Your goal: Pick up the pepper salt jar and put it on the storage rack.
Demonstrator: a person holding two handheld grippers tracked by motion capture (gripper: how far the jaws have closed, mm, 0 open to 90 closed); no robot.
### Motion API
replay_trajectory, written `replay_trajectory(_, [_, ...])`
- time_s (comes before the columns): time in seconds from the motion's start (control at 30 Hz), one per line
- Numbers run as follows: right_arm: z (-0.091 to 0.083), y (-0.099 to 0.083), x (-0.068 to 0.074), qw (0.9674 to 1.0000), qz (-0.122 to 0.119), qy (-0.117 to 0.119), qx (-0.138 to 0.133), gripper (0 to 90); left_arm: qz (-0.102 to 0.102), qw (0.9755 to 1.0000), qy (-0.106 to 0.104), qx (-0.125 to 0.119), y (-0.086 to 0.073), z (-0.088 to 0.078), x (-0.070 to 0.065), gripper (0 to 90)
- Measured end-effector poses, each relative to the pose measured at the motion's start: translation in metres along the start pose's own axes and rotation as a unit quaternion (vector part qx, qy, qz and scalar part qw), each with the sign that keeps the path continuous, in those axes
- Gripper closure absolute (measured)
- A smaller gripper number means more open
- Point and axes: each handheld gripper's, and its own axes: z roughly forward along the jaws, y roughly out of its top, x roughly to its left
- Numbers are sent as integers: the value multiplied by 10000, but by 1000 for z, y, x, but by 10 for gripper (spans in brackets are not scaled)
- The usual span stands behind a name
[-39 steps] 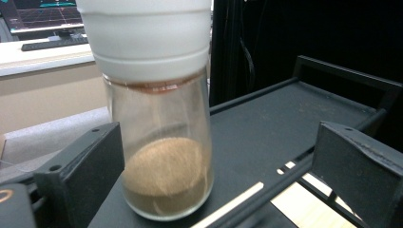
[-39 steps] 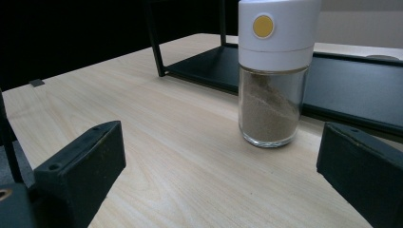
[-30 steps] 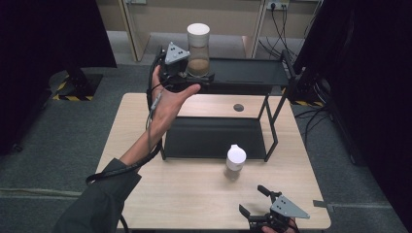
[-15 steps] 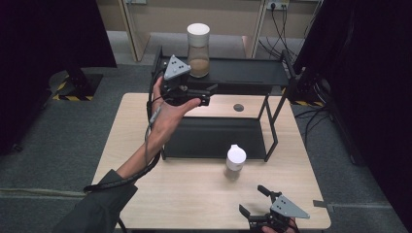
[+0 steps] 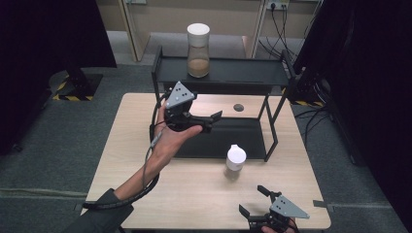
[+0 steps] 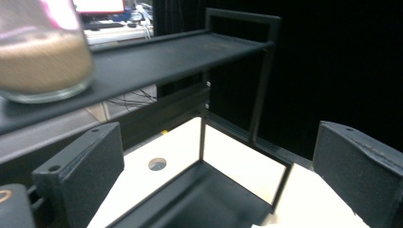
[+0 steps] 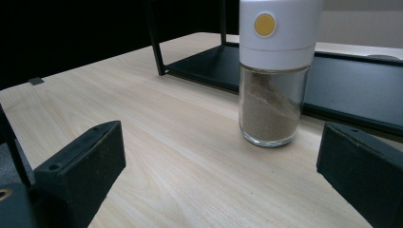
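A tall glass jar (image 5: 198, 51) with a white lid and brown contents stands on the top shelf of a black rack (image 5: 243, 74). In the left gripper view that jar (image 6: 43, 52) is at the upper left, on the shelf (image 6: 166, 52). My left gripper (image 5: 210, 121) hangs open and empty in front of the rack, below shelf height. A small glass shaker (image 5: 235, 158) with a white cap stands on the table, just in front of the rack. My right gripper (image 5: 252, 200) rests open near the table's front edge. The shaker (image 7: 275, 71) stands ahead of its jaws, apart from them.
The wooden table (image 5: 145, 170) has a round grommet hole (image 5: 238, 107) under the rack's top shelf. The rack's lower tray (image 5: 243, 138) is bare. Black curtains stand on both sides, and cables lie on the floor behind the rack.
My left gripper has drawn back and down from the jar on the top shelf, toward the person. The jar stays on the shelf. The right gripper has not moved.
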Motion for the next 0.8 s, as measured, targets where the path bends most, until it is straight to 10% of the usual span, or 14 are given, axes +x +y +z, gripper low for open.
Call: replay_trajectory(0.8, [1,0,0,10000,22,5,8,26,84,9942,-1064,90,-62,-21,-39,25])
